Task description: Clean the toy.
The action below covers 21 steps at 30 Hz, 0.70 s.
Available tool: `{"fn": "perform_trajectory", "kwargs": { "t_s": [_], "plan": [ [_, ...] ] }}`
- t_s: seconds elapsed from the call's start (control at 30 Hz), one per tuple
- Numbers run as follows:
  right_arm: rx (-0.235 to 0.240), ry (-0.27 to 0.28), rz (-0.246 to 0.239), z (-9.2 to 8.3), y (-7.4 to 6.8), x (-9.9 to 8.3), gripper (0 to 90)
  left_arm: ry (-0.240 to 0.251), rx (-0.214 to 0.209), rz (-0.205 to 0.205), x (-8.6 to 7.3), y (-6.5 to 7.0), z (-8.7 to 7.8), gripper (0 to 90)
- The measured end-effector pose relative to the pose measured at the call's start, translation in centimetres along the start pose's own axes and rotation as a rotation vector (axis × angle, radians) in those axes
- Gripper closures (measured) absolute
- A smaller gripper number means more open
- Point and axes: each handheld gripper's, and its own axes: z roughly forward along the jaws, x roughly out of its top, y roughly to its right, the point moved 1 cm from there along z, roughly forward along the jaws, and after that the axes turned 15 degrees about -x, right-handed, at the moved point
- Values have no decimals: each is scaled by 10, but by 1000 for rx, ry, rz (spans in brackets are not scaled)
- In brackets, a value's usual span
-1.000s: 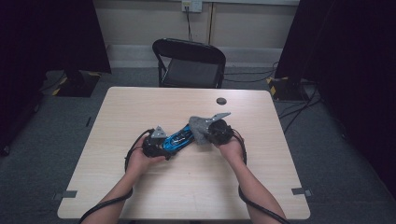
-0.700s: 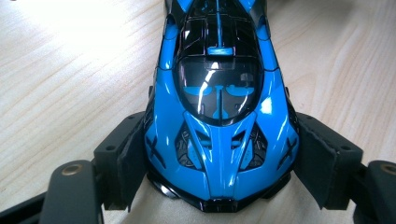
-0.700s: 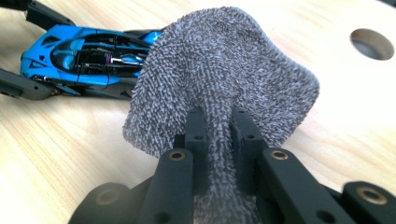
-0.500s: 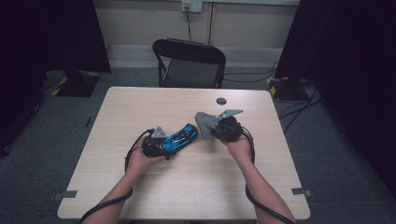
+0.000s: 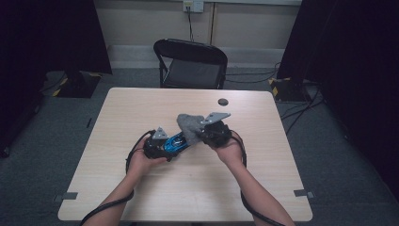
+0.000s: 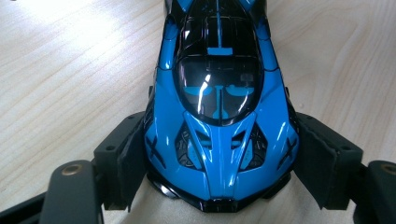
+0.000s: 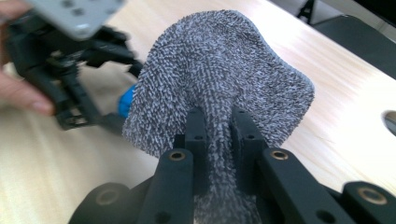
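A glossy blue and black toy car (image 6: 219, 107) lies on the light wooden table (image 5: 141, 108), its nose clamped between the pads of my left gripper (image 6: 219, 163). In the high view the car (image 5: 175, 141) sits near the table's middle with the left gripper (image 5: 162, 145) at its near-left end. My right gripper (image 7: 218, 130) is shut on a bunched grey microfibre cloth (image 7: 219, 74). That cloth (image 5: 189, 125) hangs over the car's far end, held up by the right gripper (image 5: 200, 133).
A small dark round hole (image 5: 223, 101) marks the table's far side. A black folding chair (image 5: 190, 63) stands behind the table. Cables trail from both grippers toward the near edge. Bare wood lies left, right and in front of the hands.
My right gripper has lifted with the cloth and shifted a little toward the right and far side. The left gripper and the car have stayed put.
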Motion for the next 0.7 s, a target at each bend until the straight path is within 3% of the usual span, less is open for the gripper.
{"fn": "perform_trajectory", "kwargs": {
  "t_s": [0.17,0.2,0.23,0.33,0.37,0.47,0.7],
  "plan": [
    [59,-21,-63,12,-29,-2,796,8,7,-4,0,0,0,250],
    [59,-21,-63,12,-29,-2,796,8,7,-4,0,0,0,249],
    [86,-35,-81,18,-38,-5,796,7,8,-3,0,0,0,249],
    [107,-47,-95,22,-45,-8,795,7,7,-4,0,0,0,249],
    [134,-62,-117,27,-50,-12,794,7,7,-4,0,0,0,250],
    [145,-83,-138,32,-53,-13,794,7,7,-4,0,0,0,249],
    [144,-117,-126,44,-51,-15,792,8,8,-4,0,0,0,249]
  ]
}}
